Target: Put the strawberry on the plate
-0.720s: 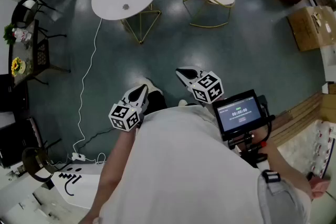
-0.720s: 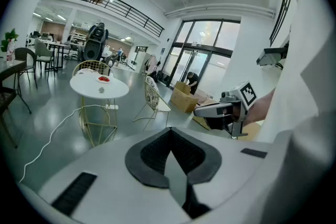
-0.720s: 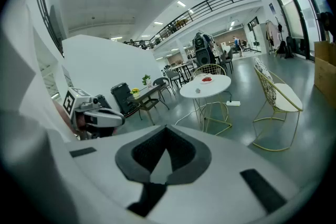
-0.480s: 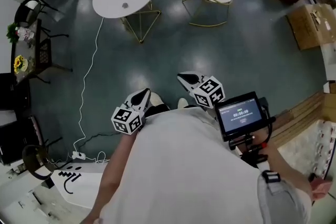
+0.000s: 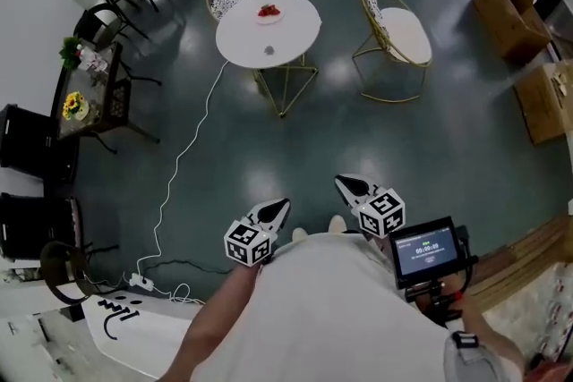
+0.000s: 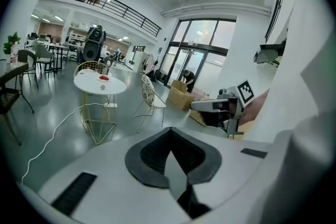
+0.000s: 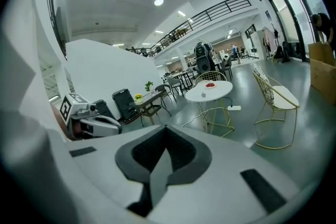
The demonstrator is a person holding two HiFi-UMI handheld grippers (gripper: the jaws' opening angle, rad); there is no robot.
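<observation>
Head view: left tool (image 5: pixel 282 206) forward, level

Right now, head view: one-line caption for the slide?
Person stands away from the round white table bearing red fruit, left tongs and right tongs both shut and empty.

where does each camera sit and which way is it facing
Head view: on the person's head, looking steeply down at the grey-green floor; it shows the white-shirted torso, the left tongs and the right tongs.
Left gripper view: rides the left tongs, looking level along their shut jaws toward the round white table; the right tongs show at its right.
Right gripper view: rides the right tongs, also shut, facing the same table; the left tongs show at its left.
Shared: all three see that table, well away from the person.
</observation>
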